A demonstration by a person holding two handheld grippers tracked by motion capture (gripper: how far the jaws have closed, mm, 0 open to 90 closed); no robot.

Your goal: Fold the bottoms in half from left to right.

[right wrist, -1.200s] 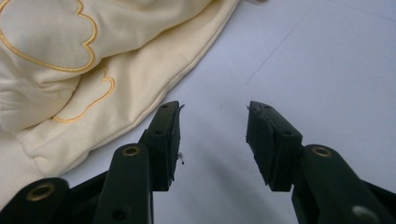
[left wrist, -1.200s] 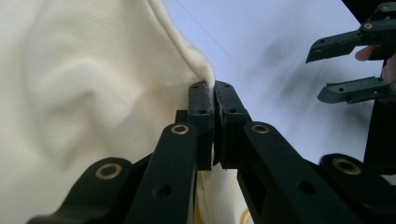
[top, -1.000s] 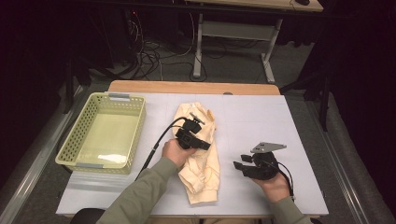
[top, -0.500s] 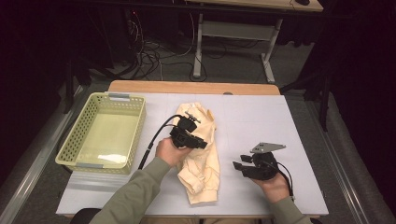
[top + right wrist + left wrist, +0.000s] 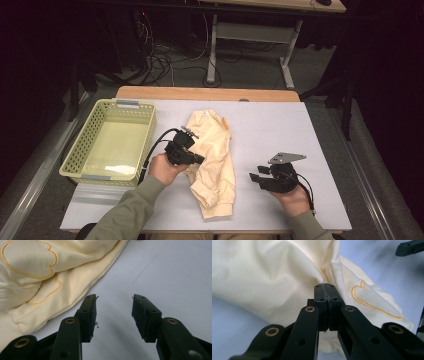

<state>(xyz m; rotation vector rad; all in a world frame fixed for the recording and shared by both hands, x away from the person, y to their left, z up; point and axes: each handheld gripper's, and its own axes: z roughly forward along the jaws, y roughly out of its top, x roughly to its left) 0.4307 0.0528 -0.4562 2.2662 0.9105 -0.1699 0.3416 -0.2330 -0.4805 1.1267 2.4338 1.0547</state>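
Diff vs earlier frames: L gripper [image 5: 196,159] sits mid-frame in high view, at the left edge of the yellow garment [image 5: 214,160]; it has shifted slightly along that edge since a sec ago. Its jaws have just been closing and now meet. L gripper view: pads pressed flat together, tips right up against a fold of the cloth [image 5: 274,277]. Can't tell if any fabric is pinched in the seam between them. R gripper [image 5: 261,176] lower right of centre, same spot as before, jaws same gap. Garment's outline much the same, lying crumpled, long axis running from upper centre to lower centre of the white table [image 5: 280,130].

View diffs: high view gives layout. The yellow basket [image 5: 107,145] is at left of frame, on table's left edge, well apart from the garment; a person's green sleeves come in from the bottom. R gripper [image 5: 113,315] view shows its jaws parted, half open, bare table between them, nothing gripped; garment's hem [image 5: 50,290] just beside the left jaw, upper left of frame. Gripper views show stitched gold outline shapes on the cloth; high view too coarse for those.
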